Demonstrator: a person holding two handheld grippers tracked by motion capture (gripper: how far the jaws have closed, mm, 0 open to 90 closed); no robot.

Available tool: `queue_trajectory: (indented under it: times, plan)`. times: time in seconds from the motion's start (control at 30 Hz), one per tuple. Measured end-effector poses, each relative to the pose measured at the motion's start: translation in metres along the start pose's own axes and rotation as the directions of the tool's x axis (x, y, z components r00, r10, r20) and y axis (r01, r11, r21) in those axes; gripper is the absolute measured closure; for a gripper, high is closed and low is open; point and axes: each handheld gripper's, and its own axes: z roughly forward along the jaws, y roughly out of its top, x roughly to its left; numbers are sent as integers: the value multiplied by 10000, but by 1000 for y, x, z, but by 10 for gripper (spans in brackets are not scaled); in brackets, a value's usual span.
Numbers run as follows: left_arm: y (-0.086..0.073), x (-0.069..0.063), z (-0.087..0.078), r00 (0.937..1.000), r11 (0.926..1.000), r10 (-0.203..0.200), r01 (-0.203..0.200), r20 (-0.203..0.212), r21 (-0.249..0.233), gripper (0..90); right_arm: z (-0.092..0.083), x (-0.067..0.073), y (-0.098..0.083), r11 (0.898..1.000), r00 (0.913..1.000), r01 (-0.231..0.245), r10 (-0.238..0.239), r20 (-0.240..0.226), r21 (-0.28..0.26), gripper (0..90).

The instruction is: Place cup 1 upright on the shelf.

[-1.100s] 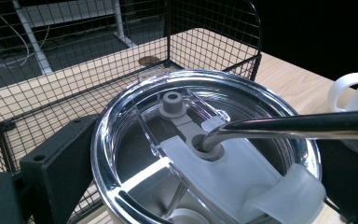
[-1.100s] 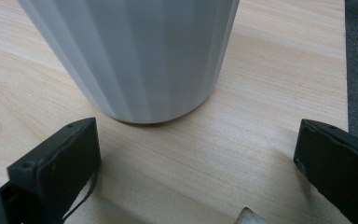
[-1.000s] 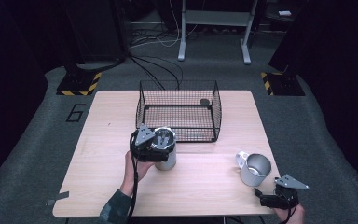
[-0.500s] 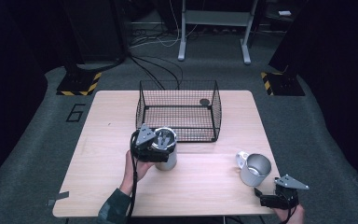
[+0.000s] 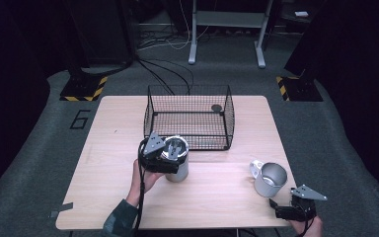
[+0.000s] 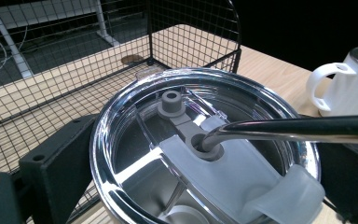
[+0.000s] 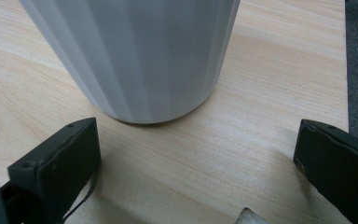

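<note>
A steel tumbler with a clear lid and a bent metal straw stands upright on the wooden table, just in front of the basket. My left gripper is shut on the tumbler, with one black jaw pressed against each side of it below the lid. A white mug with a metal inside stands at the front right, its handle pointing left. My right gripper rests open near the table's front edge. Its jaws are spread wide just short of the mug's base.
A black wire basket stands at the middle back of the table, with a small dark disc on its floor in the far right corner. Bare wood lies to the left and between tumbler and mug. Cables cross the floor behind.
</note>
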Motion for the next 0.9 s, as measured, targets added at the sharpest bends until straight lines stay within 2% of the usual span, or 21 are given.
queue_trajectory:
  times: [0.13, 0.9]
  plan:
    - [4, 0, -5, 9999, 10000, -1, 2, 125, -46, 40, 0, 0, 0, 10000, 10000, -37, 37, 12, -13, 1]
    - [29, 12, -29, 9999, 9987, 100, -98, 38, -503, 40, 0, 0, 0, 10000, 10000, -5, 5, 1, -3, 2]
